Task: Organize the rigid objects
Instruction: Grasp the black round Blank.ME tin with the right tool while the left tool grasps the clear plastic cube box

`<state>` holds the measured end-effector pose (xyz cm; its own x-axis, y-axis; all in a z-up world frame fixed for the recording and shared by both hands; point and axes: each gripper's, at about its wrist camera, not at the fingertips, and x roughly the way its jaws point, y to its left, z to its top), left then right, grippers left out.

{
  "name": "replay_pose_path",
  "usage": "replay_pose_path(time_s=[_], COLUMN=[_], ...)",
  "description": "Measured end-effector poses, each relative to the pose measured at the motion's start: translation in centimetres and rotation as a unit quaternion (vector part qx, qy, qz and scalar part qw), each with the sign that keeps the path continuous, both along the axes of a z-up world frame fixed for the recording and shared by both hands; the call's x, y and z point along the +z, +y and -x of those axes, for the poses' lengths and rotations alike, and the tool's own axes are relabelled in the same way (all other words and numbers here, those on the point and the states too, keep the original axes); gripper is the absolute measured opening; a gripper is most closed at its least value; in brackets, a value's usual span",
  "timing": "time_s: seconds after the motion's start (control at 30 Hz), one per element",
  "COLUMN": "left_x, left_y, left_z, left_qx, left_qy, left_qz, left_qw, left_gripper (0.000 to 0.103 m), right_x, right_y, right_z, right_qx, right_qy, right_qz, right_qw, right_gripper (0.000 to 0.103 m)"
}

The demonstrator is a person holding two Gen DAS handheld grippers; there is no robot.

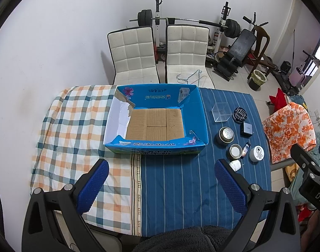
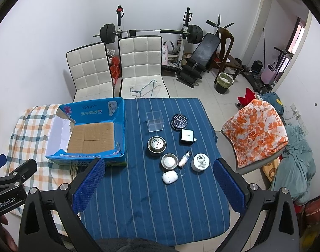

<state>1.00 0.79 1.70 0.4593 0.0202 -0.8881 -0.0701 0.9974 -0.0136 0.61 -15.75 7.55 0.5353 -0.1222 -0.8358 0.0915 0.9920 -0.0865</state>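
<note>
Hovering above the surface, both grippers, left point(image 1: 160, 185) and right point(image 2: 158, 183), gape wide, jaws empty. Small items, nearest the white egg-shaped case point(image 2: 169, 177), lie just ahead of the right gripper; blue box point(image 2: 122, 124) sits left, empty.

The cardboard box point(image 1: 155, 121) has glossy blue printed walls and a matt brown corrugated floor. The striped blue tablecloth point(image 2: 151, 199) is woven cloth. The clear cube point(image 2: 155, 121) looks like smooth acrylic, the perforated cup point(image 2: 156, 144) brushed metal, the white jar point(image 2: 200, 162) matt plastic.
</note>
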Motion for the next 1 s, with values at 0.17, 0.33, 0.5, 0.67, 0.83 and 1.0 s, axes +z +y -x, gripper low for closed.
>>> replay_pose_path(time_s=[0.17,0.33,0.5,0.67,0.83,1.0], left_x=[0.1,-1.7,-4.2,-7.6,-12.5,-18.6], left_y=[0.1,-1.1,-4.5,-9.5,-14.6,-18.7], left_z=[-0.1,-2.0,-5.4,-11.5,-19.4,-26.8], left_qx=[0.0,-0.01,-0.028,-0.055,-0.063,-0.061], left_qy=[0.002,0.013,0.027,0.048,0.092,0.144], left_qz=[0.003,0.012,0.039,0.052,0.068,0.065], left_qw=[1.0,0.9998,0.9985,0.996,0.9914,0.9855], left_gripper=[0.103,0.103,0.103,0.103,0.103,0.103], right_x=[-1.2,-4.7,-9.9,-17.1,-24.7,-31.6], right_y=[-2.1,-7.4,-12.8,-17.8,-21.4,-22.7], right_z=[-1.0,-4.3,-9.8,-17.5,-25.4,-31.8], right_qx=[-0.014,-0.051,-0.075,-0.087,-0.102,-0.106], right_qy=[0.018,0.059,0.091,0.149,0.189,0.225], right_qz=[-0.03,-0.053,-0.062,-0.107,-0.137,-0.168], right_qw=[0.999,0.996,0.991,0.979,0.967,0.954], right_gripper=[0.103,0.103,0.103,0.103,0.103,0.103])
